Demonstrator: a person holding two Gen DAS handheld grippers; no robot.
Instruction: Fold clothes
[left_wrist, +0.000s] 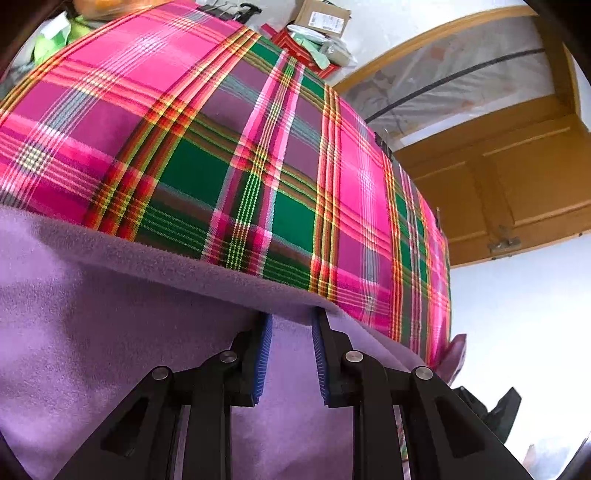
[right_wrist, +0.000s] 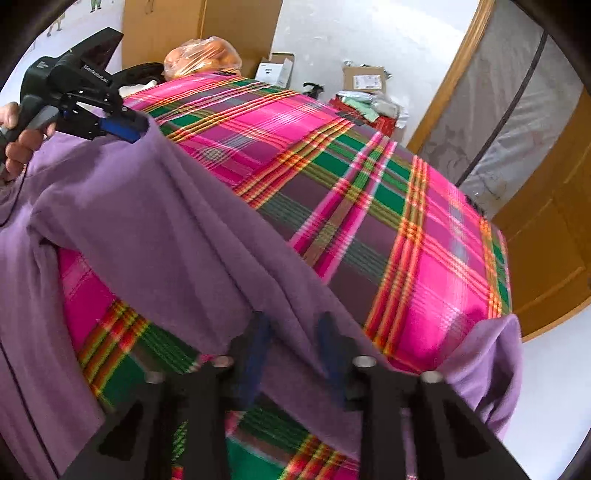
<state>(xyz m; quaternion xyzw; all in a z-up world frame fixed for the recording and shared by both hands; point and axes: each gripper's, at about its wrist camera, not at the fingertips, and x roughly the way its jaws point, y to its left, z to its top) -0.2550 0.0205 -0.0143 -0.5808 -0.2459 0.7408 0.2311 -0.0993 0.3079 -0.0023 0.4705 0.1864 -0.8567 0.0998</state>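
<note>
A purple fleece garment (left_wrist: 110, 314) is held up over a table spread with a pink, green and purple plaid cloth (left_wrist: 221, 147). In the left wrist view my left gripper (left_wrist: 291, 321) has its blue pads pressed on the garment's upper edge. The right wrist view shows the garment (right_wrist: 147, 206) stretched between both grippers, and part of it hangs below. My left gripper (right_wrist: 138, 129) pinches one corner at the upper left, held by a person's hand (right_wrist: 18, 144). My right gripper (right_wrist: 293, 325) is shut on the fabric's edge near the bottom, somewhat blurred. A sleeve (right_wrist: 491, 369) droops at the right.
Beyond the plaid cloth (right_wrist: 406, 240) lie cardboard boxes (right_wrist: 364, 79), a red box (left_wrist: 303, 51) with packets and a plastic bag of orange things (right_wrist: 207, 55). A wooden door (left_wrist: 517, 177) and a plastic-covered frame stand to the right. Black clips (left_wrist: 229, 11) grip the table's far edge.
</note>
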